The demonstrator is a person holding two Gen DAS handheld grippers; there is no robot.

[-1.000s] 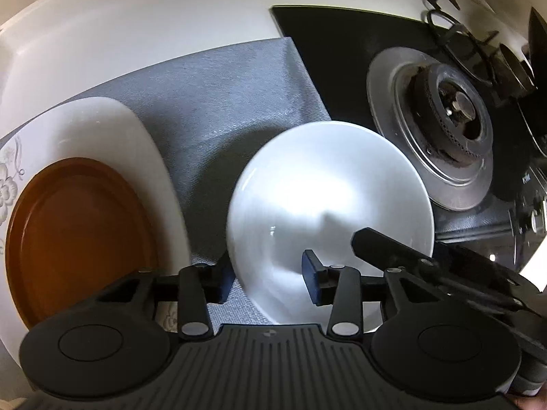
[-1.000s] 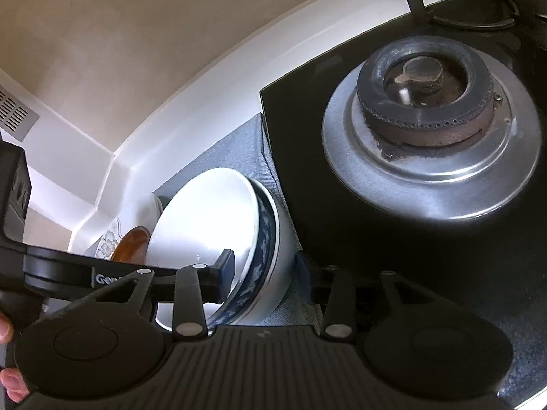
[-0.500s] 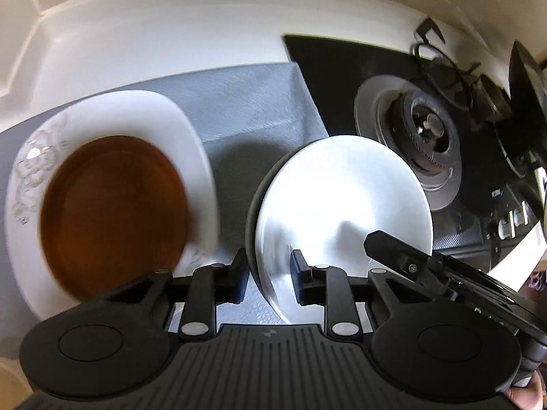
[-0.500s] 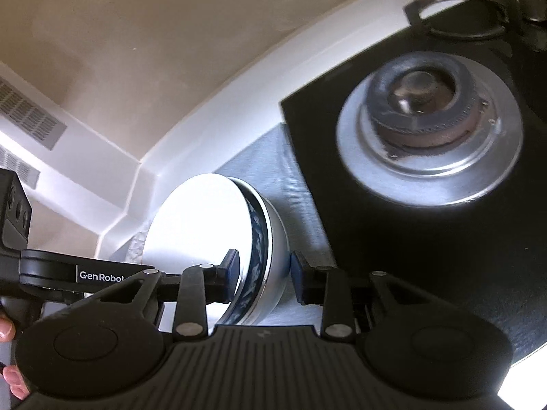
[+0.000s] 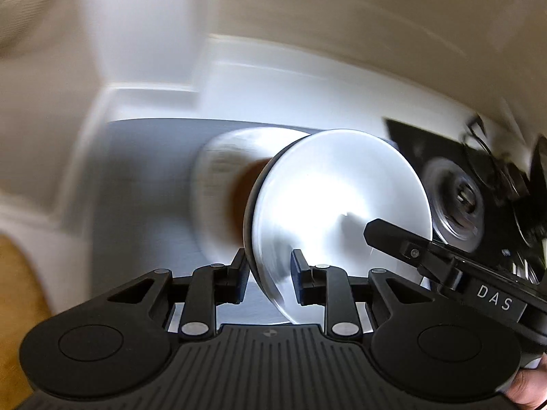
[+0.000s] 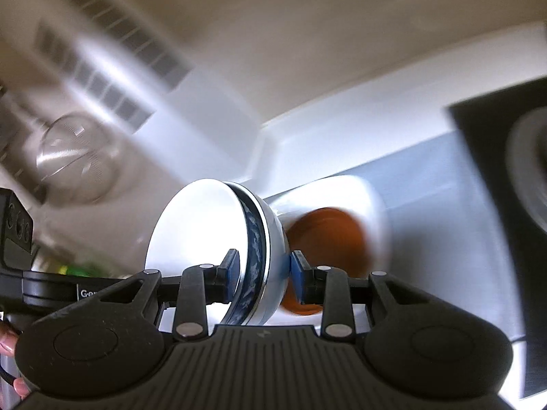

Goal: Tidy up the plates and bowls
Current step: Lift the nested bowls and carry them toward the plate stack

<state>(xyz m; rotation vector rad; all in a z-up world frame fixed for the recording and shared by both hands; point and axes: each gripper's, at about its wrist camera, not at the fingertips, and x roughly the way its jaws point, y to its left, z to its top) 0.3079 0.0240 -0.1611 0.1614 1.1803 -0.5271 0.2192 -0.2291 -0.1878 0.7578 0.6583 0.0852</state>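
While both wrist views are smeared with blur, the grasp reads clearly: the left gripper (image 5: 268,280) and the right gripper (image 6: 263,278) each pinch the rim of the nested bowls (image 6: 218,249) from opposite sides, jaws closed on it. White bowl (image 5: 338,212) sits inside a blue-patterned outer bowl (image 6: 254,266). Pair is lifted and tipped steeply on edge, above the grey mat (image 5: 150,184), near the white plate (image 6: 355,201) carrying the brown plate (image 6: 328,235). Stove burner (image 5: 458,201) is off to the right.

Risks, as I judge them:
- Steep tilt: inner bowl is only nested; if a pad catches just one rim, it may slide out and drop on the plates below.
- Glazed rims are slick; thin-edge pinch could slip under a fast swing, which the blur suggests.
- Two hands on one stack: uneven speed or spreading apart twists the rims out of a pad.
- Landing tilted on the plates could chip an edge or skid the brown plate off centre.
- Whether the left pads hold both rims I cannot tell; outer bowl is mostly hidden there.
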